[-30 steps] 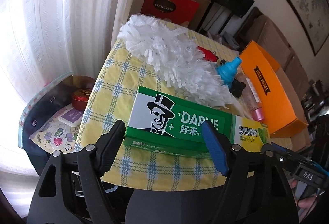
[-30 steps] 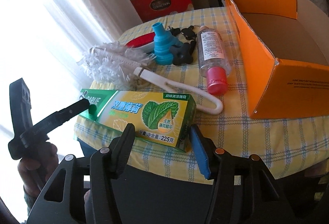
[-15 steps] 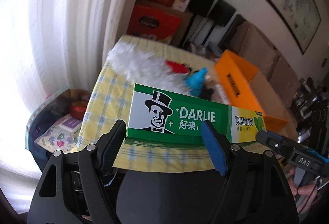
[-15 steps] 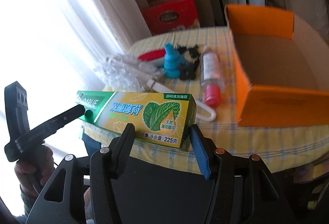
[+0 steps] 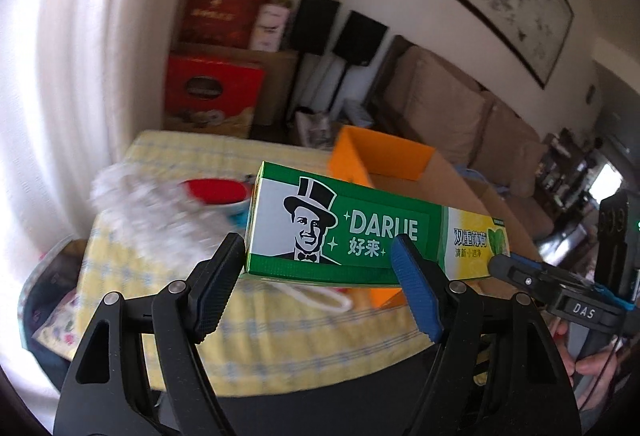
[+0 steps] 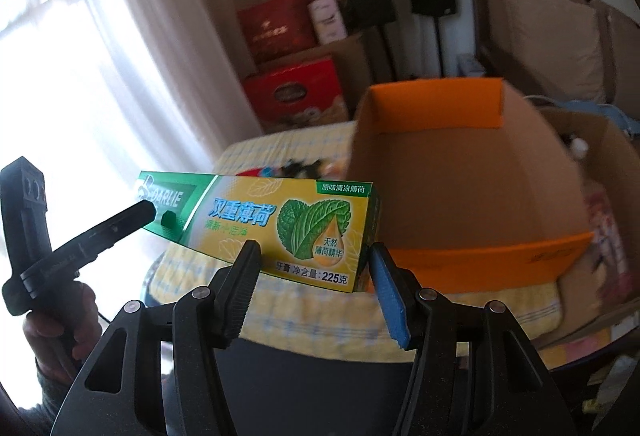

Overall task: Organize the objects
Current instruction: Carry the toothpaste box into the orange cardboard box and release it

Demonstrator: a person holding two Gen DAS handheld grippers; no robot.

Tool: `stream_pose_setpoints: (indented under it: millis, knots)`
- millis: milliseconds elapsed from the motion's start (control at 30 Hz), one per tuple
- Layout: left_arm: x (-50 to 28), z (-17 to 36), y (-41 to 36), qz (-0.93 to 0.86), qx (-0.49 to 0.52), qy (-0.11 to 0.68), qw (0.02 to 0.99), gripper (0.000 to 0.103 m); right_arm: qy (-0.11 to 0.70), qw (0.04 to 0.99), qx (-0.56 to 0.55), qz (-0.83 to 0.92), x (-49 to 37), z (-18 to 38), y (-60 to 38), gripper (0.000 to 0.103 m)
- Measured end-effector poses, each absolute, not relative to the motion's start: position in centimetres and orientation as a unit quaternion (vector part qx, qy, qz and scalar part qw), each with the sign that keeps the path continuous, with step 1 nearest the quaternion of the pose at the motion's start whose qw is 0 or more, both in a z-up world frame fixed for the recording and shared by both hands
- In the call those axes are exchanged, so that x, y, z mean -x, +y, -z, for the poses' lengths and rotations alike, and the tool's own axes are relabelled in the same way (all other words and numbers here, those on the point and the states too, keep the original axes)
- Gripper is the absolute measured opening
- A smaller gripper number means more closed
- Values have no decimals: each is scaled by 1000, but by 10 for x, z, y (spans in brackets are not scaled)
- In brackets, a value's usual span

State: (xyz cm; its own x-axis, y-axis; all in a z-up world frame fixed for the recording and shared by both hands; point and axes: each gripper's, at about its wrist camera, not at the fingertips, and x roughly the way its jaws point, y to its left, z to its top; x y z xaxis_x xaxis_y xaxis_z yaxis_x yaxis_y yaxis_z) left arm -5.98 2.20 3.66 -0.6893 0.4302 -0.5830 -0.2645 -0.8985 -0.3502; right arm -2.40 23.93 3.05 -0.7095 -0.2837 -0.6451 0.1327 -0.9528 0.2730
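A long green and yellow Darlie toothpaste box [image 5: 360, 232] is held in the air between both grippers, above the near edge of the table. My left gripper [image 5: 320, 256] is shut on its green end. My right gripper [image 6: 312, 260] is shut on its yellow end [image 6: 288, 224]. The open orange cardboard box [image 6: 460, 195] stands on the table just beyond and to the right of the toothpaste box; it also shows in the left wrist view [image 5: 384, 155].
A yellow checked tablecloth [image 5: 168, 276] covers the table. A white fluffy duster [image 5: 148, 203], a red item [image 5: 212, 189] and small dark items [image 6: 296, 167] lie on it. Red gift boxes [image 6: 296, 91], black speakers and a brown sofa [image 5: 460, 107] stand behind.
Both grippers have lifted the toothpaste box off the table and carried it up and toward the orange box. The table items now sit lower and farther in view.
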Motion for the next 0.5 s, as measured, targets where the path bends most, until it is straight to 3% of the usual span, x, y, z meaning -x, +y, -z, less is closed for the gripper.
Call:
stream_pose_setpoints:
  millis: [500]
  knots:
    - [107,-19,139,-876,391,-103,264,72,-118,58,-366,921,55,-32,370,58]
